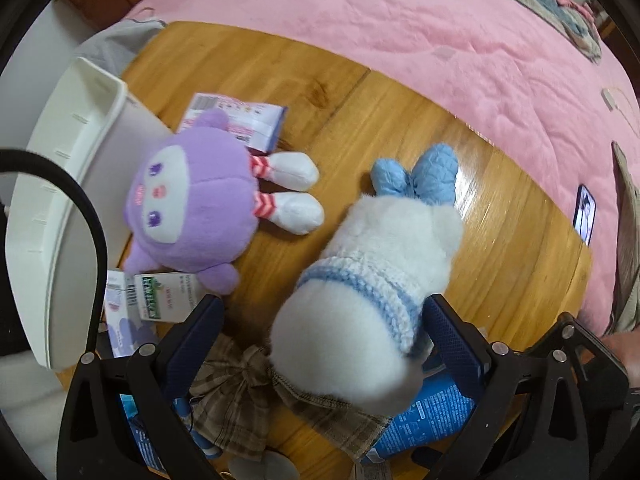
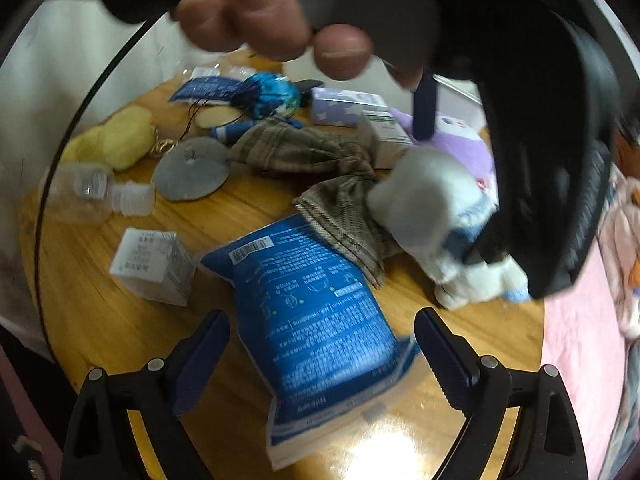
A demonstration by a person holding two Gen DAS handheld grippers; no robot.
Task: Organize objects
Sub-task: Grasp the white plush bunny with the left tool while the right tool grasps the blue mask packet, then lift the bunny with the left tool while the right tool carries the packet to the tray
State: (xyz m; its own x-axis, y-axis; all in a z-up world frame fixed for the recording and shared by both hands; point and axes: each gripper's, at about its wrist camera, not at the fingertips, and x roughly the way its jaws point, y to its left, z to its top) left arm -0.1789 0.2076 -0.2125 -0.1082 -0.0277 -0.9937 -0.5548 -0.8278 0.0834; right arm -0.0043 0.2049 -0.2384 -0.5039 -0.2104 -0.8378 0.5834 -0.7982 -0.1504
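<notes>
Wooden table (image 1: 400,120): both hand-held grippers spread wide, left (image 1: 324,320) straddling fluffy white blue-bowed plush (image 1: 372,264).

A pink blanket (image 1: 400,20) spreads behind the wooden table (image 1: 400,128), a phone (image 1: 584,214) lying on it

white plush (image 1: 372,280) with blue bow and knitted blue band, lying on the tabletop (image 1: 400,120), rear end over a plaid cloth (image 1: 248,408) | purple plush (image 1: 192,200) on its back beside it, striped legs, white feet | blue printed packet (image 2: 320,320) flat, one corner under the cloth; small white box (image 2: 154,266) near it
</notes>
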